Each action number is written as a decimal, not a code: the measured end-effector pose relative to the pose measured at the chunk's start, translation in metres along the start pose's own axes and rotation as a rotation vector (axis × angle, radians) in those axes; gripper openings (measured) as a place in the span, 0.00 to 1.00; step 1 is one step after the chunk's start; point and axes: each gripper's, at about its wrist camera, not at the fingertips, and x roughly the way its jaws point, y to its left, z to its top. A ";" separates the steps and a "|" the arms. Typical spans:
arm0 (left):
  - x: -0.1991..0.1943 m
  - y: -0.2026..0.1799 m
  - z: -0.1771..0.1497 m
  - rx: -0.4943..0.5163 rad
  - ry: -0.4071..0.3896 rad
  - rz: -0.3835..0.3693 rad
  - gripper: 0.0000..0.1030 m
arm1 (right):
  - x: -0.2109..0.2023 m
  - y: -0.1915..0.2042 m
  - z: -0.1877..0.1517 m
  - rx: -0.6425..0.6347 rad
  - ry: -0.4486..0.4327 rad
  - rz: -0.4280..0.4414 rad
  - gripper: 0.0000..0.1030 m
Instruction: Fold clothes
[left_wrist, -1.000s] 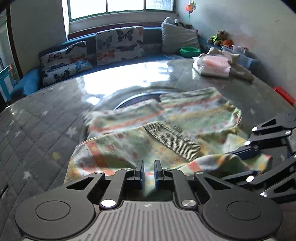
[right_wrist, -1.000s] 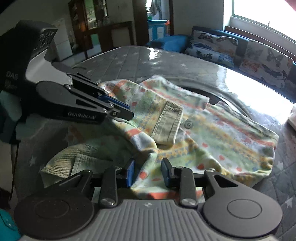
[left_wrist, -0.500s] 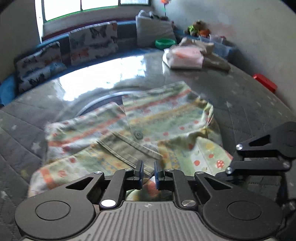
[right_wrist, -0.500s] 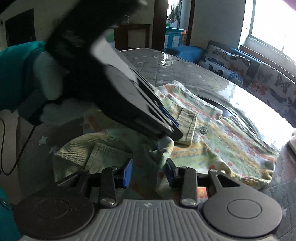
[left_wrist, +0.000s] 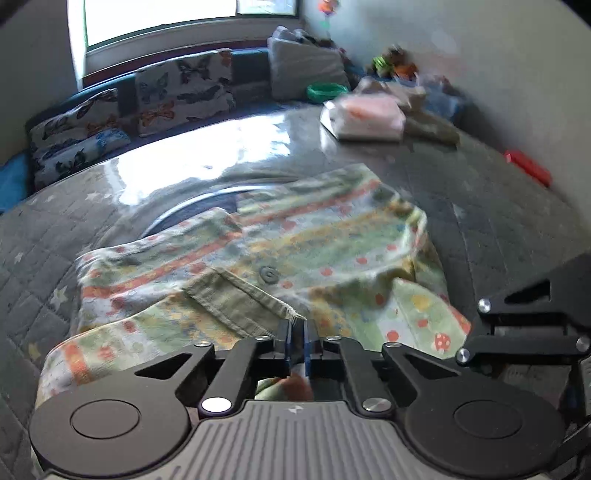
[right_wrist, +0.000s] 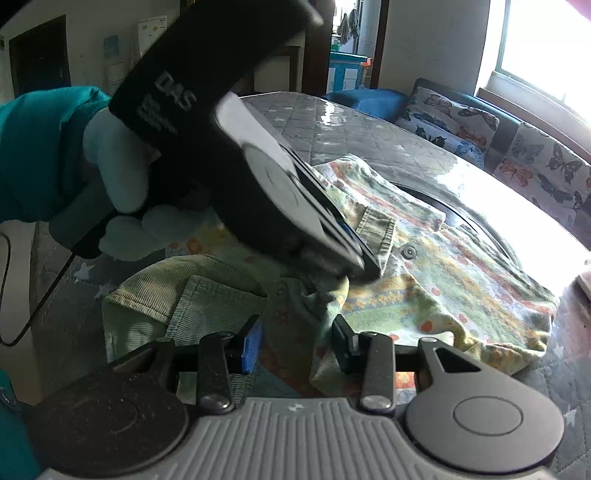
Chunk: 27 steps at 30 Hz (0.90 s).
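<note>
A small patterned shirt (left_wrist: 303, 243) with green, orange and yellow bands, a corduroy collar (left_wrist: 236, 299) and a button lies crumpled on the grey quilted table; it also shows in the right wrist view (right_wrist: 454, 269). My left gripper (left_wrist: 296, 338) is shut on a fold of the shirt at its near edge. My right gripper (right_wrist: 297, 345) is open, its jaws on either side of a raised fold of the shirt without gripping it. The left gripper's body (right_wrist: 236, 147) crosses close in front of the right one, held by a gloved hand (right_wrist: 110, 184).
A folded pink and white pile (left_wrist: 364, 118) lies at the table's far right. A green bowl (left_wrist: 327, 90) and cushions (left_wrist: 184, 88) are on the bench under the window. A red object (left_wrist: 528, 168) lies by the right wall.
The right gripper's jaws have opened wider around the fold. The left gripper, still shut on the shirt, has swung across and closer in front of the right one.
</note>
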 end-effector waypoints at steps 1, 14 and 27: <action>-0.006 0.006 0.001 -0.025 -0.019 0.004 0.06 | -0.002 -0.001 0.001 0.003 -0.002 -0.002 0.39; -0.153 0.124 -0.035 -0.383 -0.333 0.312 0.05 | -0.011 -0.008 0.041 0.006 -0.072 -0.023 0.49; -0.194 0.188 -0.134 -0.646 -0.247 0.565 0.05 | 0.057 0.005 0.080 0.070 -0.011 0.055 0.22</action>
